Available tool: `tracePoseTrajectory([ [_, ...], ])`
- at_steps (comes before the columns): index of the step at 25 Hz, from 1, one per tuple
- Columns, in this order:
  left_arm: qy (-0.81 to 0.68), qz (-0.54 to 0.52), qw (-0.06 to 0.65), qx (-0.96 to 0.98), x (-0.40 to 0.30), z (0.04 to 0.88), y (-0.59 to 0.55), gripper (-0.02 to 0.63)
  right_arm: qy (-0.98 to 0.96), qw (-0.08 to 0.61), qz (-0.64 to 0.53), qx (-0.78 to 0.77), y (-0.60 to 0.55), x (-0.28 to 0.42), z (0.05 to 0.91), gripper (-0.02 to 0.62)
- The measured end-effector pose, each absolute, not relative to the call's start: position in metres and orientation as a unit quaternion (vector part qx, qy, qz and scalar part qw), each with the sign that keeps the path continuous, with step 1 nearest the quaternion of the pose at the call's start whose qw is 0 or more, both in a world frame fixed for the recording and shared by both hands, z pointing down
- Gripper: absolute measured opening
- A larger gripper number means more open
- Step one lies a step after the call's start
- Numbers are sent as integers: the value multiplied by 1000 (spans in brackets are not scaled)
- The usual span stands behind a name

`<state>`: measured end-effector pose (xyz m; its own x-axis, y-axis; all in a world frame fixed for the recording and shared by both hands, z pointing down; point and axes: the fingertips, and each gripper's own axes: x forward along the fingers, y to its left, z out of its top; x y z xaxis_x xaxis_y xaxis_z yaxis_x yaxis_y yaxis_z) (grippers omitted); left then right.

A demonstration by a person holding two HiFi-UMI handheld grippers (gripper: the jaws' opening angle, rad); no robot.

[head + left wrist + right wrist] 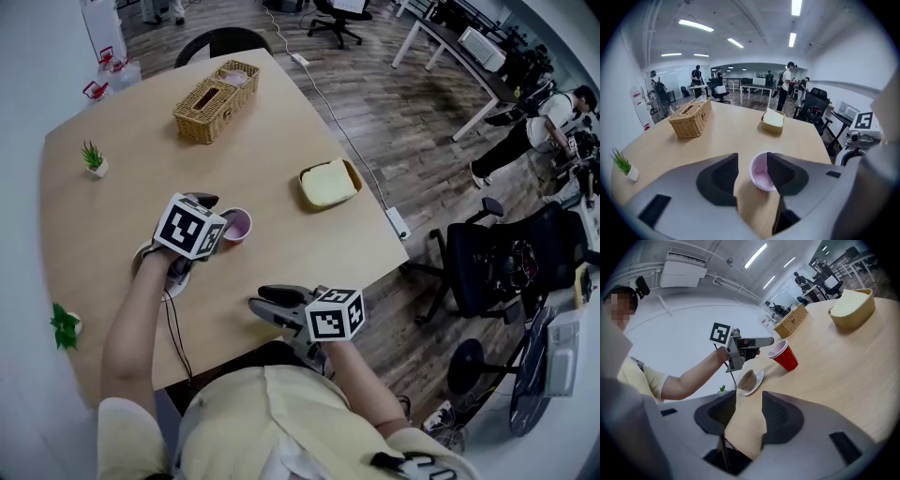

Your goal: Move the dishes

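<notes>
On the wooden table (309, 246), the wicker basket (216, 101) sits at the far side and the yellow dish (330, 183) near the right edge. Both are well apart from the work area at the near-left part of the table. The left gripper (752, 164) is over that area with its jaws spread wide and closed on nothing. The red cup (786, 358) lies at the inner face of its right-hand jaw, and bare table shows between the cup rim and the other jaw. The right gripper (749, 399) hovers at the near edge of the table with its jaws likewise apart and only table surface between them. The red cup stands upright on the table, just beside the beige cup (747, 379) and its white saucer (759, 377). The red cup's mouth points up and its pale lining is visible from above. Its long axis is therefore vertical, with the narrower base on the table. Judged from this layout, the step in hand is the approach to the first pickup, and no dish has yet been lifted. The next move calls for centring the cup wall between the left jaws and closing gently, since a thin-walled cup is likely to deform. The lift should be straight up along the cup's axis to clear the neighbouring saucer.
</notes>
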<state>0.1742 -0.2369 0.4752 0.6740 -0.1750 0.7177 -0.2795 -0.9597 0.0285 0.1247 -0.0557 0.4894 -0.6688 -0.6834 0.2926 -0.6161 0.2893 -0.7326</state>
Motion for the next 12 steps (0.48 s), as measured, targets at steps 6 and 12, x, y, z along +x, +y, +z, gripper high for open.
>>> tracePoseTrajectory([
  [6,-195,264,9,945,157,428,-237,161,807,35,-437,-396,-60,119,488,183],
  [12,-238,183,-28,953,122,383,-227,138,818,27,-431,-380,-66,109,483,183],
])
